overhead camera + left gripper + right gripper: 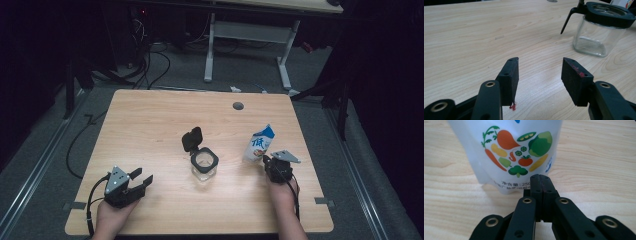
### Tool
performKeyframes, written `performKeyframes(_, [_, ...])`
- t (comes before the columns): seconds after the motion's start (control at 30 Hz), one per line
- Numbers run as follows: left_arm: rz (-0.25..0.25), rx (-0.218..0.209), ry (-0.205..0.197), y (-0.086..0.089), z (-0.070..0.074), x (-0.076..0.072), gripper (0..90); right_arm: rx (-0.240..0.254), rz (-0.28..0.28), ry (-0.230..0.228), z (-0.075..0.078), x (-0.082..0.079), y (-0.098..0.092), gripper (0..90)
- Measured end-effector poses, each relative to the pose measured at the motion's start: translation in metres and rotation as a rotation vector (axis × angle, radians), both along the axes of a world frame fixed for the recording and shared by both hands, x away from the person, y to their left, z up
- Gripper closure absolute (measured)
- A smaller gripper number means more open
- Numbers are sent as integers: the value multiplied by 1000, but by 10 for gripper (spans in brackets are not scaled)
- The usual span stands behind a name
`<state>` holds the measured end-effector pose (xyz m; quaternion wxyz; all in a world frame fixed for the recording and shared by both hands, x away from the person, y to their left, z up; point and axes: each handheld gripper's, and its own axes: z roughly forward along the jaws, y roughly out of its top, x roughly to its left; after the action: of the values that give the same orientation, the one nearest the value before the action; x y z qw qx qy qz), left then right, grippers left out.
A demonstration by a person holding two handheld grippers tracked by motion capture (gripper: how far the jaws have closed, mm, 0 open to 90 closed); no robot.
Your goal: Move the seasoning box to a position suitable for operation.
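Observation:
A clear glass jar (pixel 204 166) with a black rim stands at the table's middle, its black flip lid (pixel 192 139) raised behind it. In the left gripper view the jar (pixel 596 37) is at the upper right, beyond the jaws. My left gripper (pixel 143 175) (pixel 540 72) rests low at the front left, open, with bare wood between its pads. A white and blue stand-up pouch (pixel 260 144) printed with vegetables (pixel 516 150) stands right of the jar. My right gripper (pixel 265 160) (pixel 541 178) is shut, pads together on nothing, its tips just short of the pouch's lower edge.
The wooden table (pixel 150 120) has a round grey cable hole (pixel 238 105) near its far edge. Behind it stand a white desk frame (pixel 247 31) and loose cables on the grey floor. A red smear marks one left pad (pixel 580 73).

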<state>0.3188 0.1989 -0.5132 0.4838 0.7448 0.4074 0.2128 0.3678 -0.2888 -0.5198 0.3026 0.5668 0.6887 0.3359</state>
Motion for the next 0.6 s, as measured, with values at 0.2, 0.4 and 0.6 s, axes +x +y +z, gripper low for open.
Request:
performKeyframes(0.2, [4,-2,7,3,-2,1,487,18,-9,10,-4,20,-2,900])
performKeyframes(0.4, [1,-17,32,6,-2,3,485,11,-4,32,-2,41,5,895])
performKeyframes(0.6, [11,-6,27,7,-3,3,467,13,7,18,2,26,7,857])
